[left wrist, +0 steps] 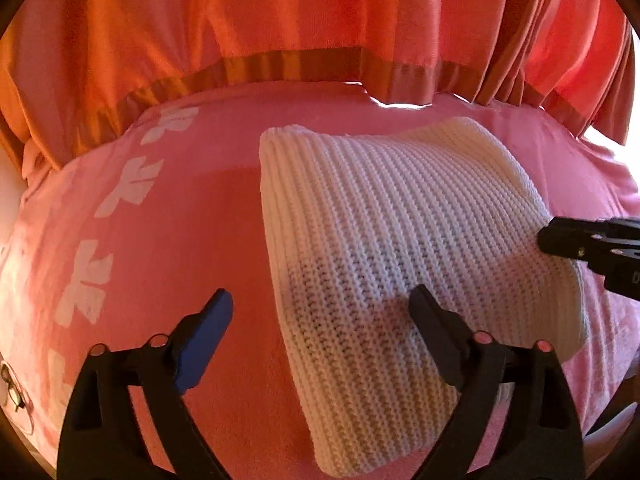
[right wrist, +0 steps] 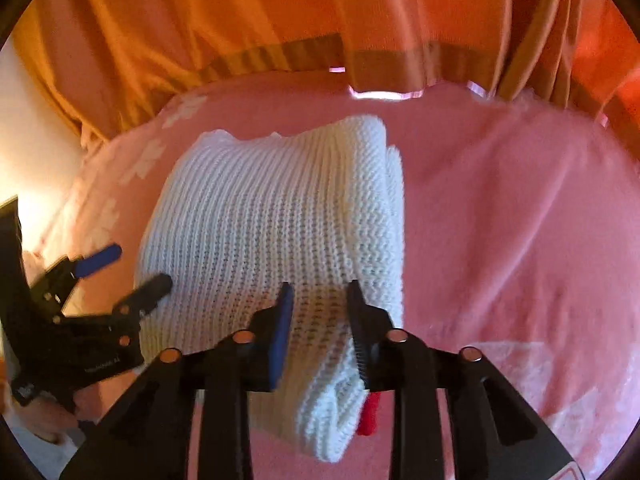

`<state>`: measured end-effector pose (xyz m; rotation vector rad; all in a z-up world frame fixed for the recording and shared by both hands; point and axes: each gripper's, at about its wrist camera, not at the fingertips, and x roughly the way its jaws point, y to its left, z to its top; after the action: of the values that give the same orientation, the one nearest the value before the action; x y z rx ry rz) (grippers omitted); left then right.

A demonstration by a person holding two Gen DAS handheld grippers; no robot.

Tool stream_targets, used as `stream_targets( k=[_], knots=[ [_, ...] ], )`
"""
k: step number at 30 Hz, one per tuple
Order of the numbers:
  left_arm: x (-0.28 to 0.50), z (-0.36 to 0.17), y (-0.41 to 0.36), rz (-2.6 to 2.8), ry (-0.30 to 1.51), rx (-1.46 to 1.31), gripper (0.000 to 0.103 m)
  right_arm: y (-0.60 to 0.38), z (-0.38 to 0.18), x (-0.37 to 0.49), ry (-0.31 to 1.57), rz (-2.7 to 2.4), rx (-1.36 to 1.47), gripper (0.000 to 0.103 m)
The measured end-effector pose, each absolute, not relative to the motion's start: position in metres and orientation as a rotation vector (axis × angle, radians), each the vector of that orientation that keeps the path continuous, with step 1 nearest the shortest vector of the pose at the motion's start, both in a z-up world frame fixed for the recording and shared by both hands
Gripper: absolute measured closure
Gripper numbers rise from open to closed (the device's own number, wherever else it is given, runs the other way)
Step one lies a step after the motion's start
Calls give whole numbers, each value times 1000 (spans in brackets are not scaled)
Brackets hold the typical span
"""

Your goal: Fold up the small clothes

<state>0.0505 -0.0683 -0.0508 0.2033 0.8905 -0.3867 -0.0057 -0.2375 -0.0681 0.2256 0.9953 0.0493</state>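
A white knitted garment (left wrist: pixel 392 240) lies folded on a pink blanket (left wrist: pixel 192 240); it also shows in the right wrist view (right wrist: pixel 260 220). My left gripper (left wrist: pixel 320 316) is open, its jaws wide apart, hovering over the garment's near left edge; one finger is over the knit, the other over the blanket. It also shows at the left of the right wrist view (right wrist: pixel 132 268). My right gripper (right wrist: pixel 320 312) has its jaws partly apart over the garment's near right corner, with knit between them and not clamped. Its tip shows at the right of the left wrist view (left wrist: pixel 560 236).
Orange curtains (left wrist: pixel 280 20) hang behind the bed, their hem touching the blanket's far edge. The blanket carries white leaf prints (left wrist: pixel 128 188) along its left side. A red piece (right wrist: pixel 370 416) shows below my right gripper's finger.
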Motion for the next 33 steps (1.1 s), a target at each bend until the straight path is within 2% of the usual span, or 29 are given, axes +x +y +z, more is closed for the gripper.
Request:
stream_targets(
  k=[4, 8, 11, 14, 15, 19, 20, 21, 23, 25, 26, 27, 28, 30, 33],
  knots=[
    [61, -59, -65, -394, 931, 137, 12, -241, -70, 4, 984, 44, 270, 77],
    [73, -65, -57, -402, 988, 44, 11, -235, -46, -4, 869, 9, 231, 71],
    [78, -70, -55, -410, 1017, 6, 10, -243, -62, 5, 951, -50, 202, 70],
    [79, -75, -62, -417, 1014, 48, 10, -246, -101, 16, 1086, -31, 211, 70],
    [79, -77, -64, -418, 1010, 69, 10, -244, -104, 17, 1081, -37, 199, 66],
    [82, -77, -69, -411, 997, 108, 8, -242, -93, 16, 1040, -50, 174, 65],
    [83, -77, -69, -410, 1000, 101, 8, -248, -90, 16, 1025, -54, 214, 58],
    [83, -77, -69, -411, 1001, 96, 8, -253, -91, 17, 1025, -69, 233, 44],
    [83, -77, -69, -419, 998, 100, 8, -261, -102, 23, 1049, -90, 257, 33],
    [85, -77, -71, -440, 995, 113, 10, -270, -116, 28, 1077, -24, 371, 41],
    [86, -75, -72, -459, 991, 130, 14, -276, -122, 29, 1084, 45, 483, 59],
    [87, -71, -74, -491, 984, 146, 27, -280, -123, 28, 1087, 69, 536, 65],
    [87, -66, -75, -509, 974, 156, 35, -279, -117, 27, 1084, 79, 535, 67],
    [84, -49, -76, -491, 907, 216, 41, -274, -102, 18, 1055, 119, 533, 70],
    [83, -47, -80, -439, 855, 312, 37, -260, -98, 6, 1051, 137, 504, 69]
  ],
)
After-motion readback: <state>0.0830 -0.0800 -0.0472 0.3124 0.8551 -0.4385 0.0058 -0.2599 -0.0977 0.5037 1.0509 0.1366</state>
